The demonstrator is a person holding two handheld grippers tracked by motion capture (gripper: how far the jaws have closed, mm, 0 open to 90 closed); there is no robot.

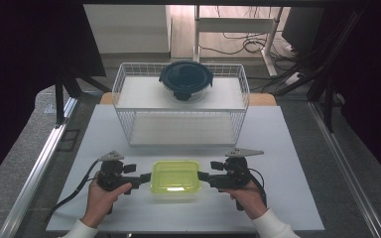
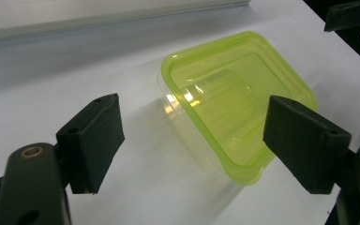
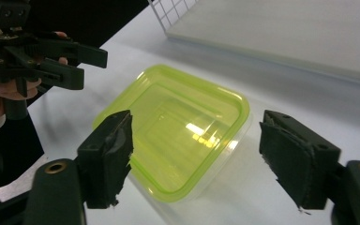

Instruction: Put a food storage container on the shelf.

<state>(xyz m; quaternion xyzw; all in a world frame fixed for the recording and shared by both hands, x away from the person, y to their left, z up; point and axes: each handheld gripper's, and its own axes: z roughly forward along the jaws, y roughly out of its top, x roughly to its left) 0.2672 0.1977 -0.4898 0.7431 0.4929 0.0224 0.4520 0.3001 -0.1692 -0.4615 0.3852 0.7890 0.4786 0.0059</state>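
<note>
We look down on a white table (image 1: 287, 148) standing on a grey speckled floor, with dark curtains at both sides and cables trailing on the floor beyond. At the far end of the table sits a white wire basket (image 1: 129, 94) turned on its side like a shelf. On top of it rests a round container with a dark blue clip lid (image 1: 185, 79); we cannot tell what is inside.

Near the front edge lies a square clear plastic container with a yellow-green lid (image 1: 175, 177), lid on, and it looks empty. The left gripper (image 1: 145, 177) points at its left side and the right gripper (image 1: 202, 176) at its right side, each held in a hand. In the left gripper view the two black jaws stand wide apart with the container (image 2: 234, 98) lying just beyond and between them, gripping nothing. The right gripper view shows the same: jaws spread wide around the container (image 3: 178, 129), holding nothing.

We see no readable writing or labels anywhere.
</note>
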